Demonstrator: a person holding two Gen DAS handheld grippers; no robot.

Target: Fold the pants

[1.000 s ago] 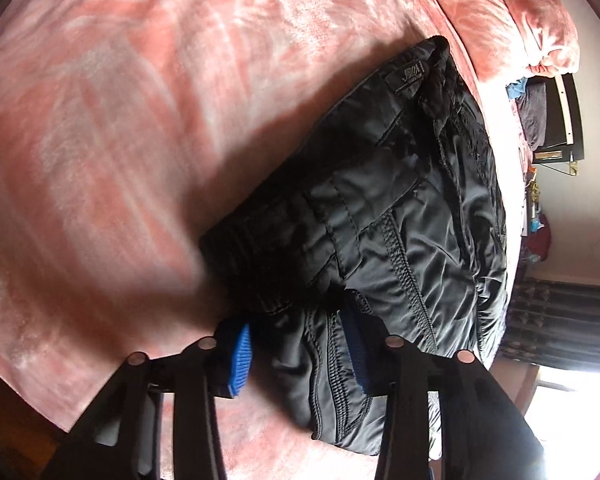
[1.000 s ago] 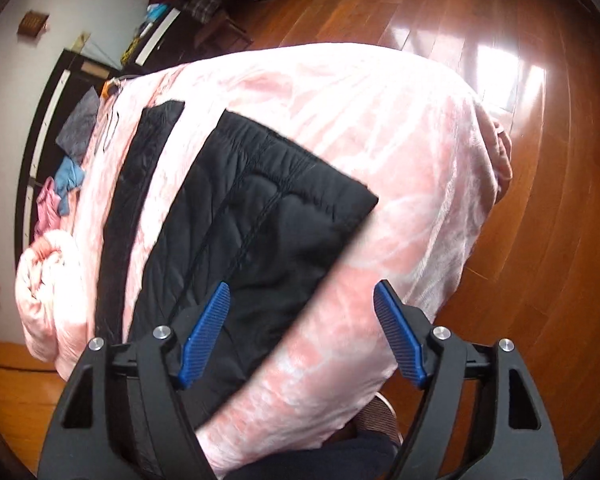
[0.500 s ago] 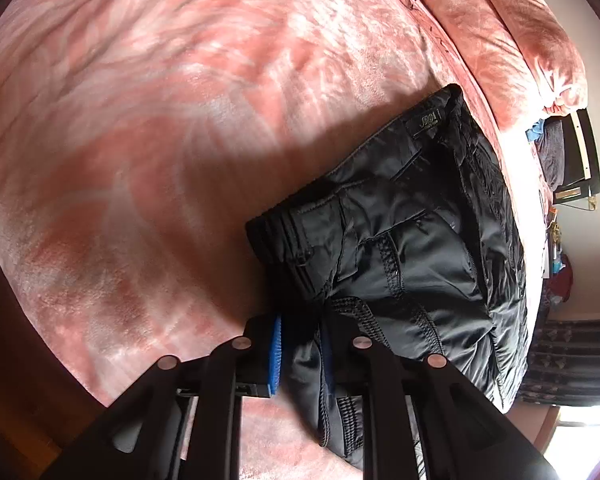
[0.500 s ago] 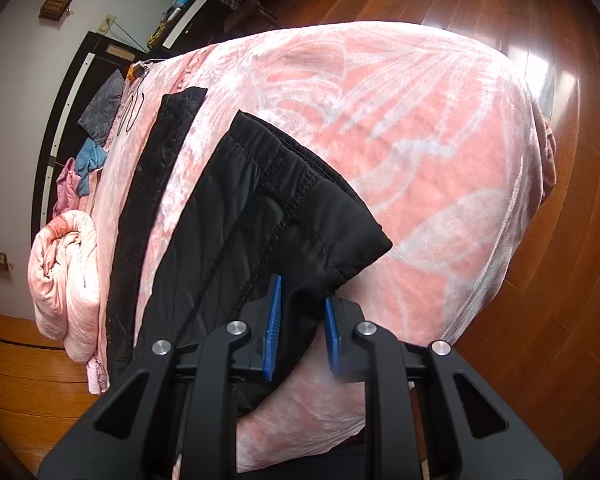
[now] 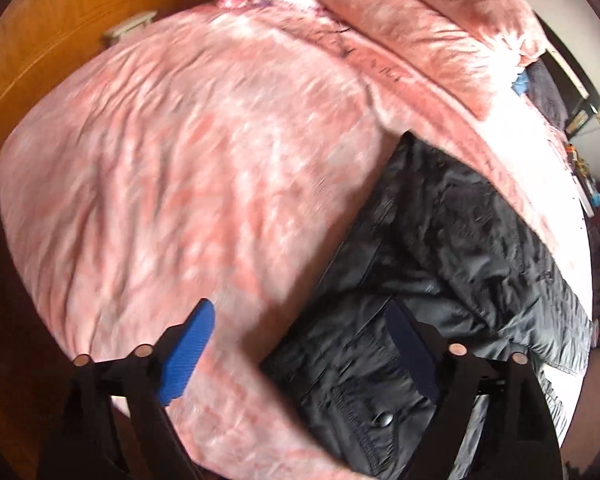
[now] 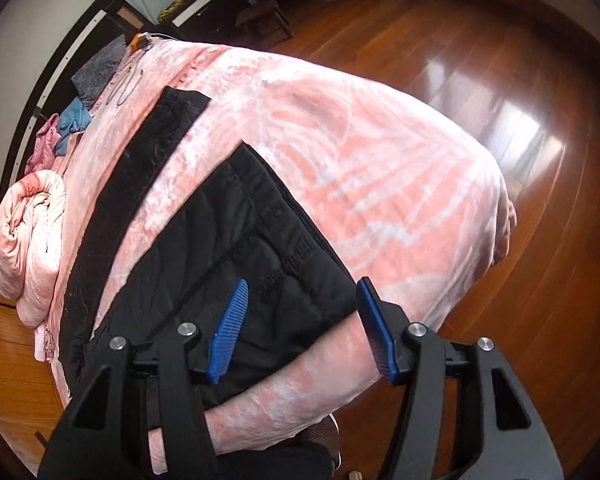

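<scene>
Left wrist: pants [image 5: 440, 264] beneath spreading fingers [image 5: 188, 352].

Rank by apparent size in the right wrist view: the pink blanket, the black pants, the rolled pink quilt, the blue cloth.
1. pink blanket
2. black pants
3. rolled pink quilt
4. blue cloth, though it lies farthest from the camera, so its true size is unsure.

Left view motion-blurred; glare on floor [image 6: 512, 136]; fisheye edges dark.
</scene>
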